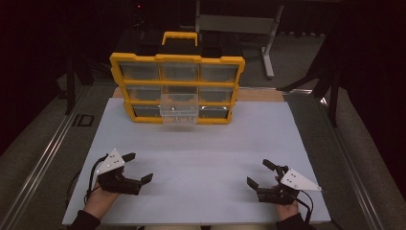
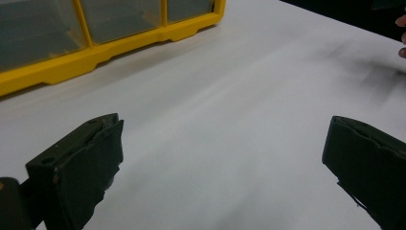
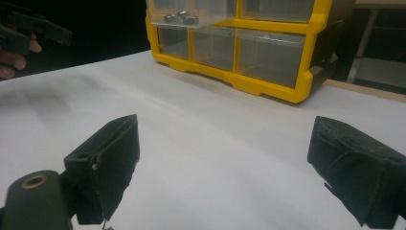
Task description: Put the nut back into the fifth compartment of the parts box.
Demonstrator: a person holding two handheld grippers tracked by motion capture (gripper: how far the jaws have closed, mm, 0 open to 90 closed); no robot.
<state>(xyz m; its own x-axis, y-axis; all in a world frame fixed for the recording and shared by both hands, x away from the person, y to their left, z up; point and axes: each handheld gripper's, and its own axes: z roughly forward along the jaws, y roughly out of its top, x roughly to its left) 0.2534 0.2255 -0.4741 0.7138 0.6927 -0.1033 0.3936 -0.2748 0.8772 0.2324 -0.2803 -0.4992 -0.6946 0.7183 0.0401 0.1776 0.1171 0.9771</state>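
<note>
A yellow parts organizer (image 1: 177, 88) with clear drawers stands upright at the far side of the white table (image 1: 201, 158); it also shows in the left gripper view (image 2: 95, 48) and the right gripper view (image 3: 249, 43). One clear drawer (image 1: 179, 110) in the middle column is pulled out, with small dark metal parts (image 3: 181, 18) inside. My left gripper (image 1: 138, 167) rests near the front left, open, nothing between its jaws (image 2: 220, 167). Near the front right my right gripper (image 1: 261, 175) is open too and holds nothing (image 3: 225, 167).
A grey desk frame (image 1: 249, 28) stands behind the organizer on the floor. Metal rails (image 1: 43, 158) run along the table's left side. In the right gripper view the other hand and its gripper (image 3: 28, 33) appear at the upper left.
</note>
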